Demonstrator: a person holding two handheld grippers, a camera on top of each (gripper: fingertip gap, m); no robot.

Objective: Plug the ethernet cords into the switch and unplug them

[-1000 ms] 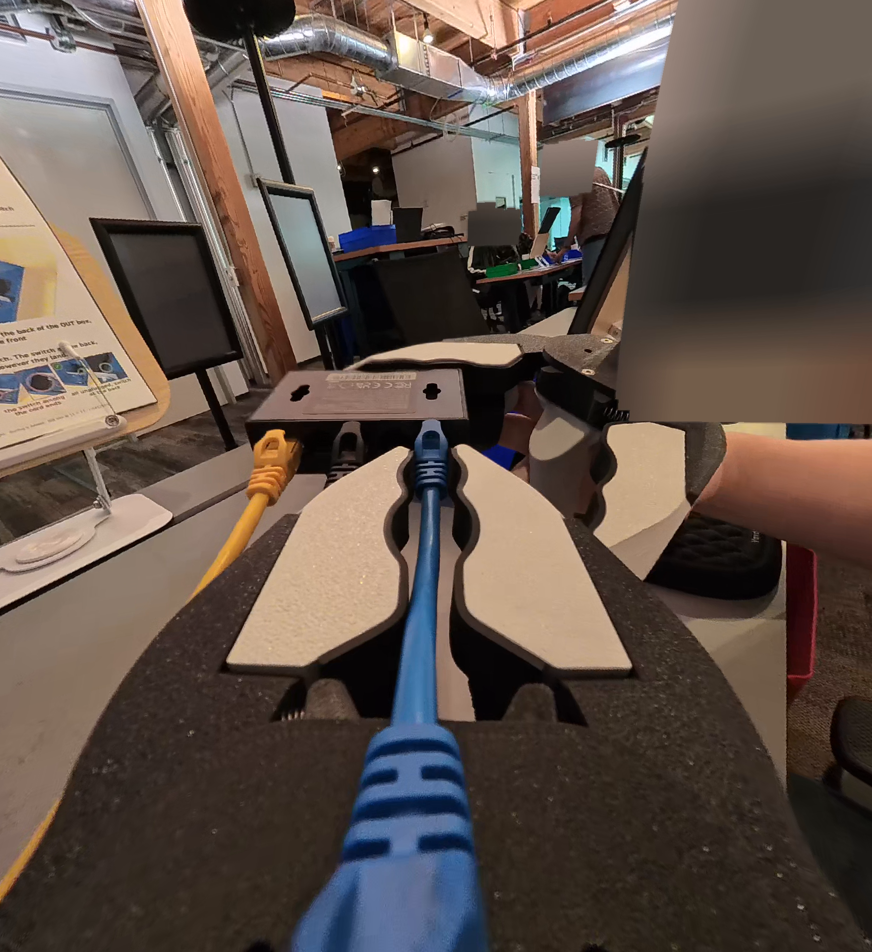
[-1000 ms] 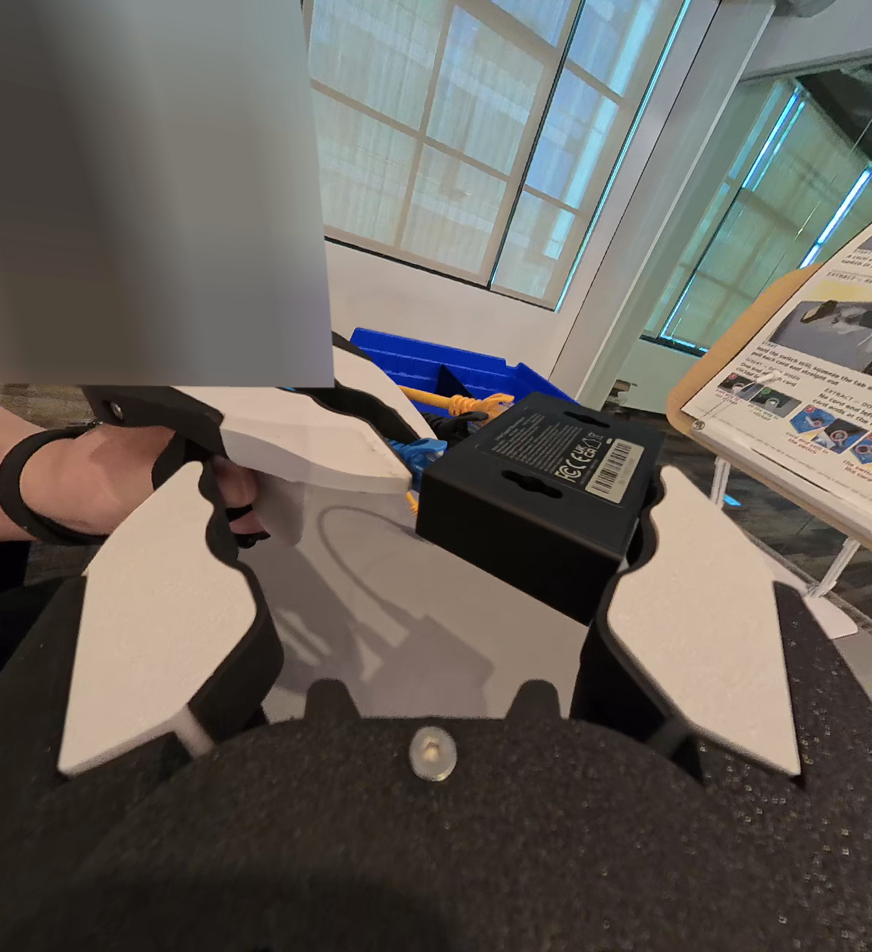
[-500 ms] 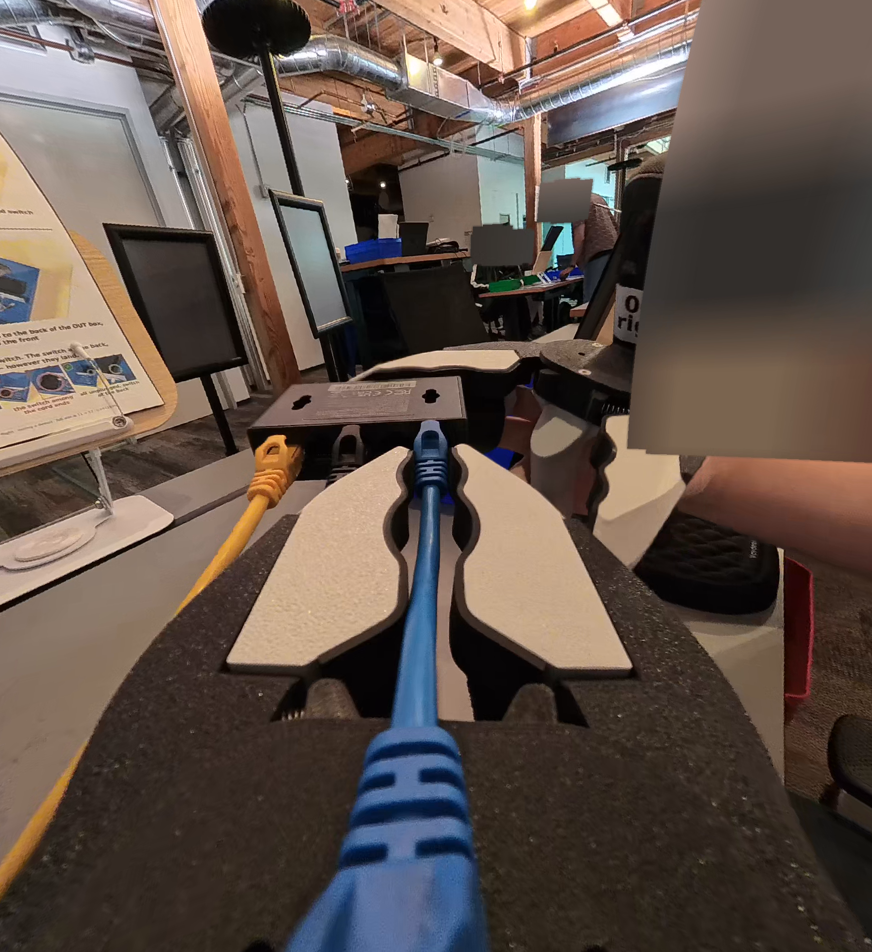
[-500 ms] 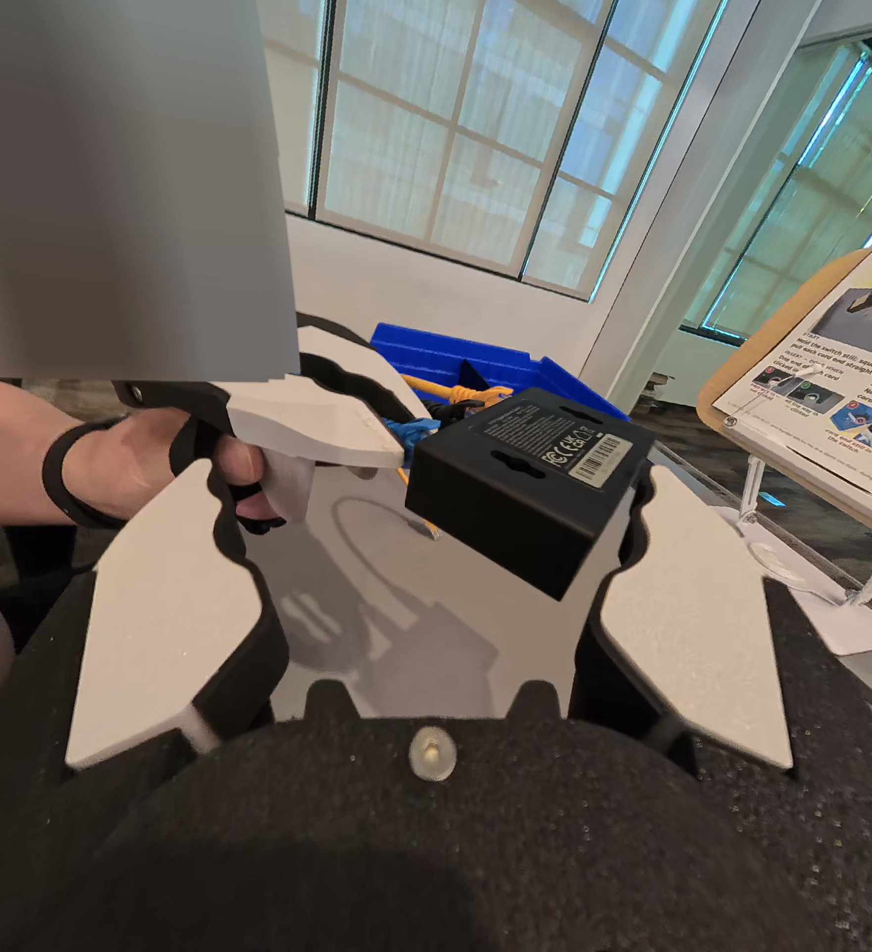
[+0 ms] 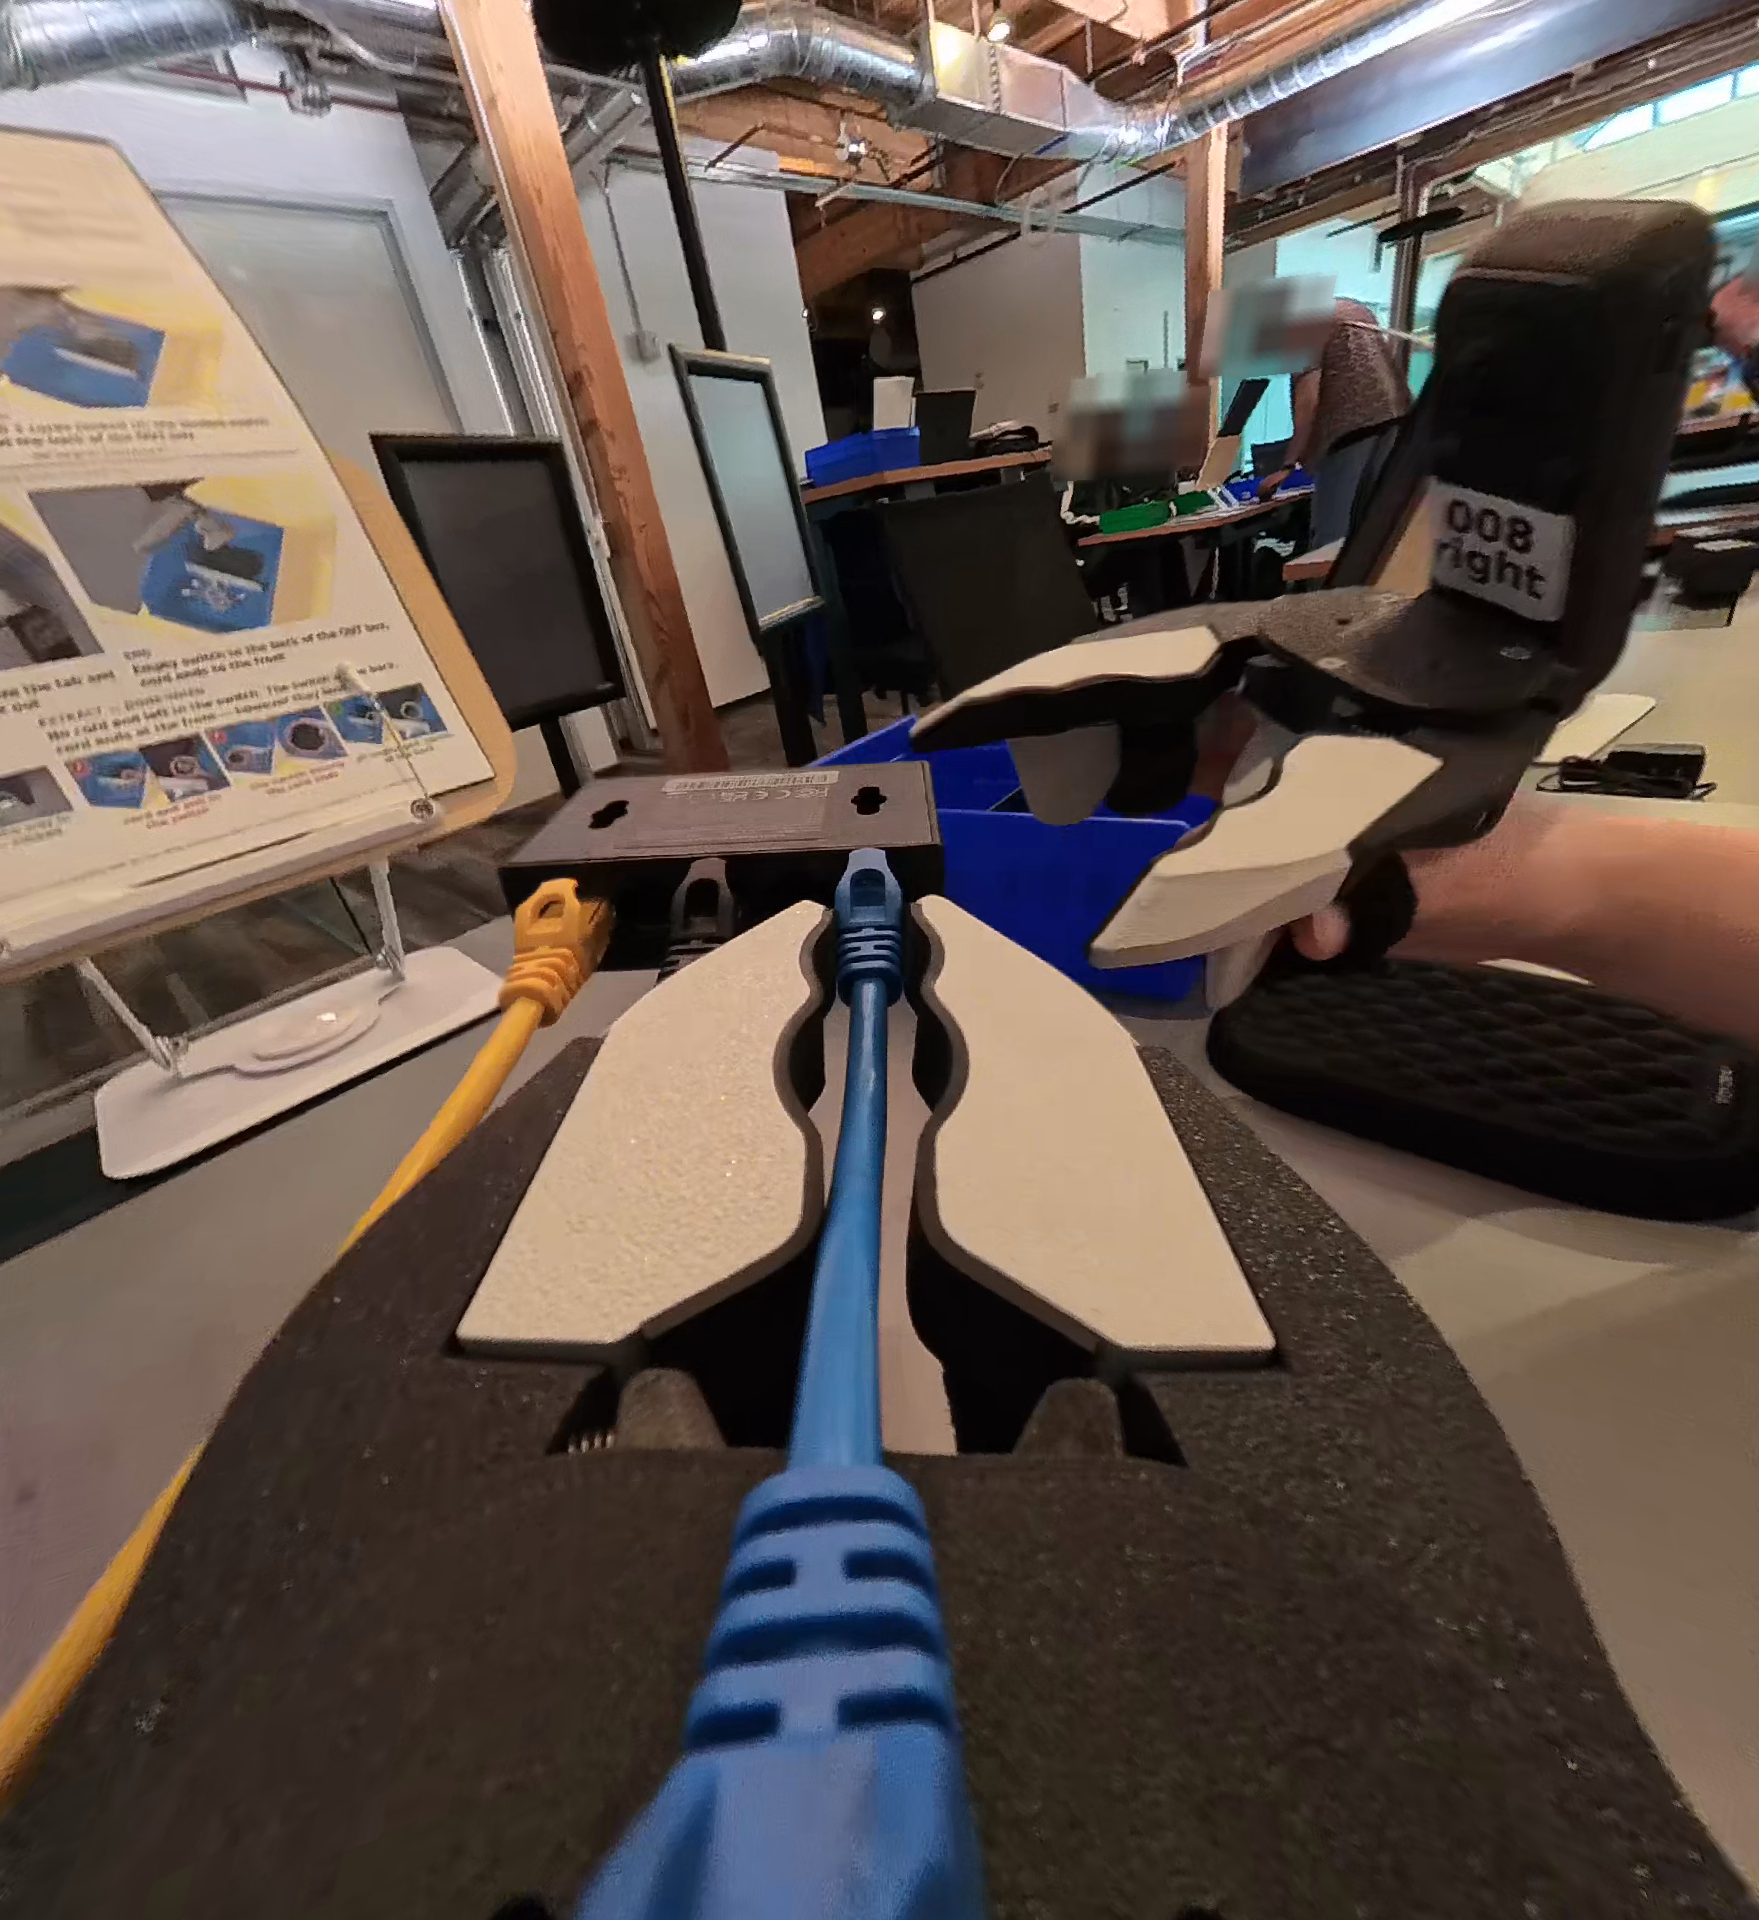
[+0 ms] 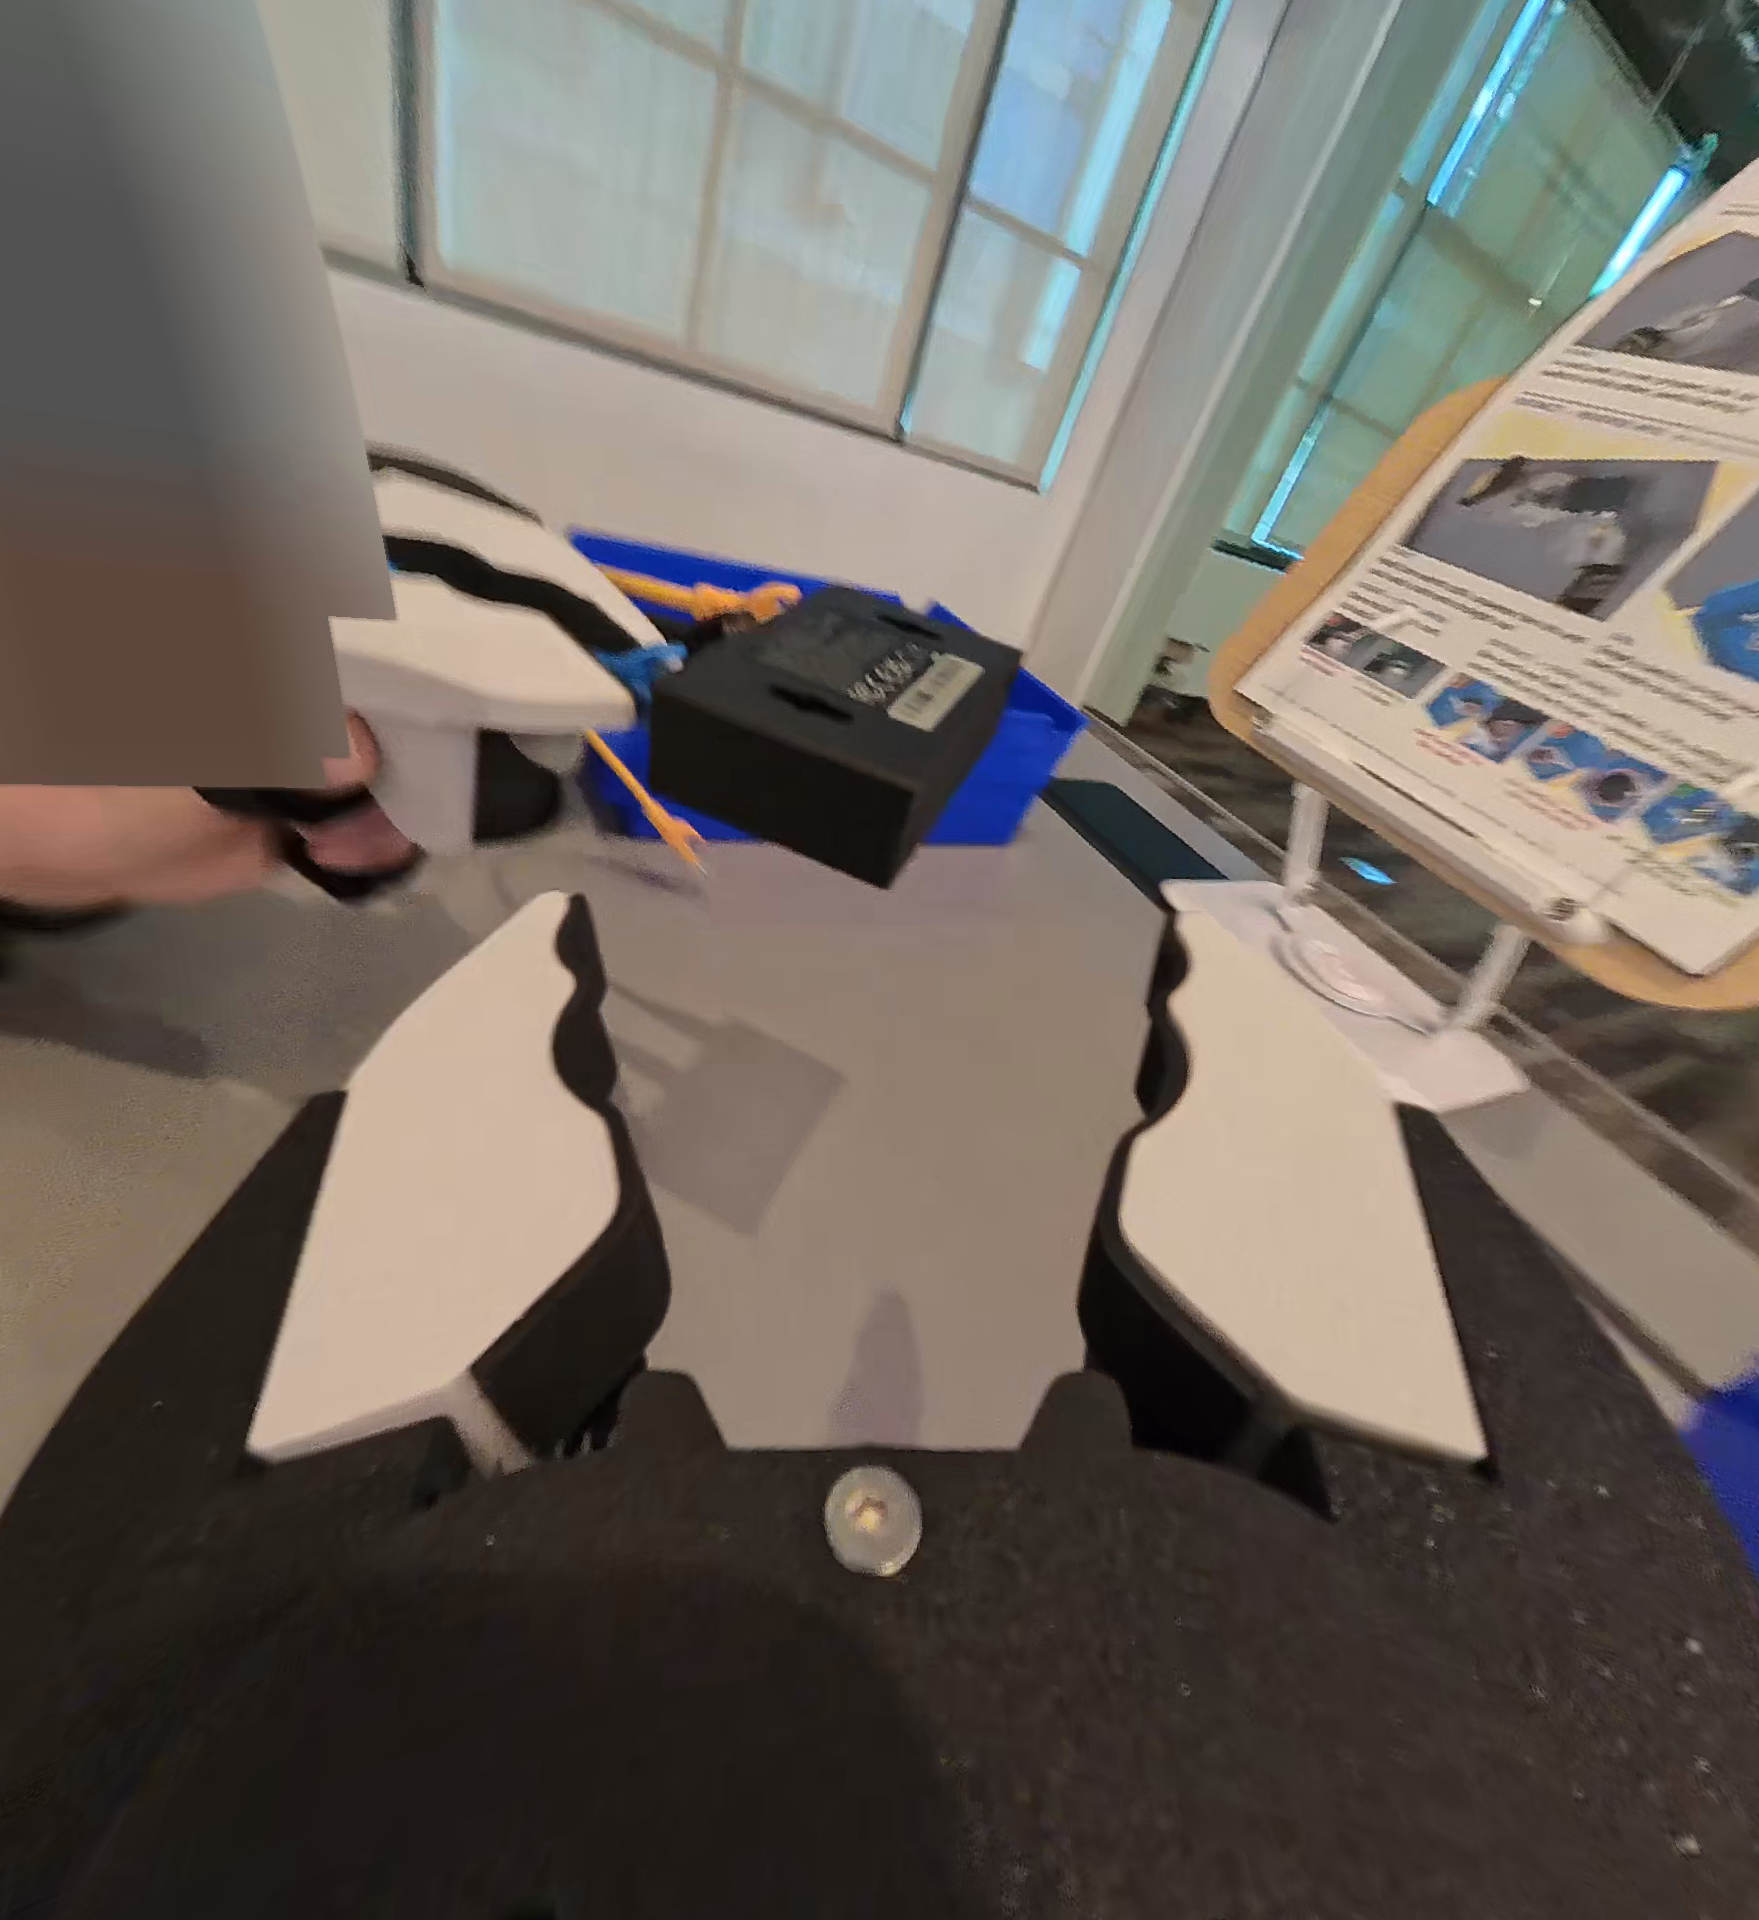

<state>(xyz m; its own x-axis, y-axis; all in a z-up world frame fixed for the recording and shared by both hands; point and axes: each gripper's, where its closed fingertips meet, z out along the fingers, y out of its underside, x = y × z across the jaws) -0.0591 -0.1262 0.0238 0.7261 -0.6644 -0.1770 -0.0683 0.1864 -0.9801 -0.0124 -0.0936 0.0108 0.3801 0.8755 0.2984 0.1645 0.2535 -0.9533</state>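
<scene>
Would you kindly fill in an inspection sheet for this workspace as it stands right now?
Surface: grey table, bare between the right gripper's fingers.
Job's things: black switch held off the table by its cords, underside label up.
Clutter: blue bin behind the switch; black padded rest on the table.
Grippers: left gripper shut on the blue cord; right gripper open, holding nothing, clear of the switch.
Cables: blue cord, yellow cord and black cord all plugged into the switch.
Surroundings: instruction board on a stand, wooden post, windows, desks and people beyond.
</scene>
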